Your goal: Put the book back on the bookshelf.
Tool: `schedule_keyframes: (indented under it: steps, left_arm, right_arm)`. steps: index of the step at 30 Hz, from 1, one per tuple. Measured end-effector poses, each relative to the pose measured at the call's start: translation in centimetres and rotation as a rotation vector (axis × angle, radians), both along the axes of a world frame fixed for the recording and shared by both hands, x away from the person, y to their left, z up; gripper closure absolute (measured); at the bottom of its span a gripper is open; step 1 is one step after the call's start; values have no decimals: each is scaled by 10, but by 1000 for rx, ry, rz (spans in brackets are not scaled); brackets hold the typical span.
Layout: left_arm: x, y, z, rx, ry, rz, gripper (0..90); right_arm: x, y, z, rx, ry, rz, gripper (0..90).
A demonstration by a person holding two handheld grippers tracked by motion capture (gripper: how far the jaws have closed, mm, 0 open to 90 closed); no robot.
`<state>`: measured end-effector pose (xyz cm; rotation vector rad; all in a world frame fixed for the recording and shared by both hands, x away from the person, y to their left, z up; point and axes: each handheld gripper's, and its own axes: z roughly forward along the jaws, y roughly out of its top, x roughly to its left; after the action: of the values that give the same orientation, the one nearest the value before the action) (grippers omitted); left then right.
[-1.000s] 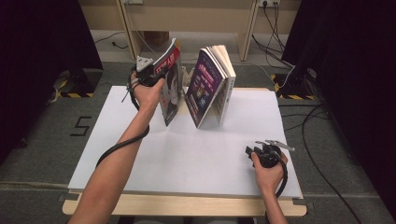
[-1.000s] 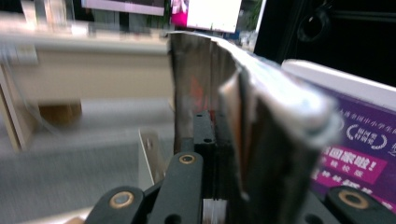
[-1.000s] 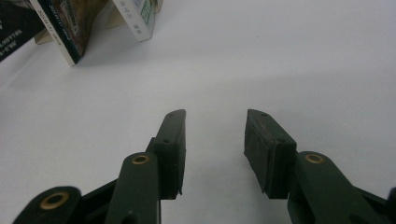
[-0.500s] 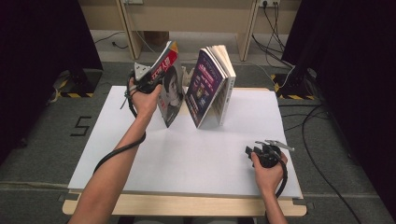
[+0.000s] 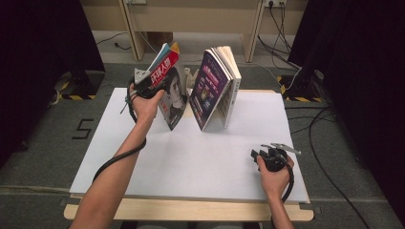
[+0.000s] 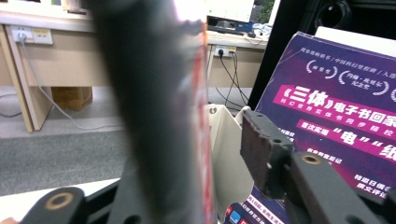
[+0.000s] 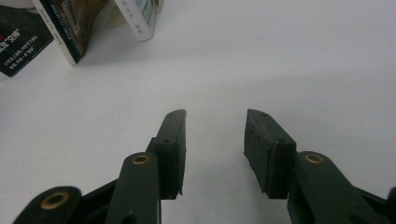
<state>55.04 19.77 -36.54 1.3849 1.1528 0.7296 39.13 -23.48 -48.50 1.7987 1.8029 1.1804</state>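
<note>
While the left gripper (image 5: 155, 86), jaws just opening, straddles the upright red magazine (image 5: 171, 90), the right gripper (image 5: 267, 157) rests spread and empty on the table (image 5: 191, 157).

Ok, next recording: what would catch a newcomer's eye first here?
Two magazines standing on edge at the far side of the white table: a red-titled magazine with a face on its cover leaning right, and a purple-covered magazine beside it against a cream bookend. The left gripper is at the red one, its jaws just opening, with the magazine between them. The right gripper rests open near the table's right front.
</note>
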Motion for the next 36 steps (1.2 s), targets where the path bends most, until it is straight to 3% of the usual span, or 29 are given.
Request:
schedule_keyframes:
  steps: [7,15,22,30,36]
  left_arm:
    - [-6,6,-3,-37,31,7,498]
    - [-19,14,-6,-30,82,23,392]
    - [-33,19,-6,-9,143,11,364]
    - [-50,36,-12,-27,230,-25,344]
    - [-64,56,-14,-6,249,-16,335]
  right_arm:
    - [-1,0,2,0,-4,-1,593]
    - [-2,0,4,8,-6,-15,590]
    - [-2,-2,6,2,-14,-18,586]
    - [-2,-4,9,8,-16,-27,579]
    - [-2,-6,13,2,-23,-28,568]
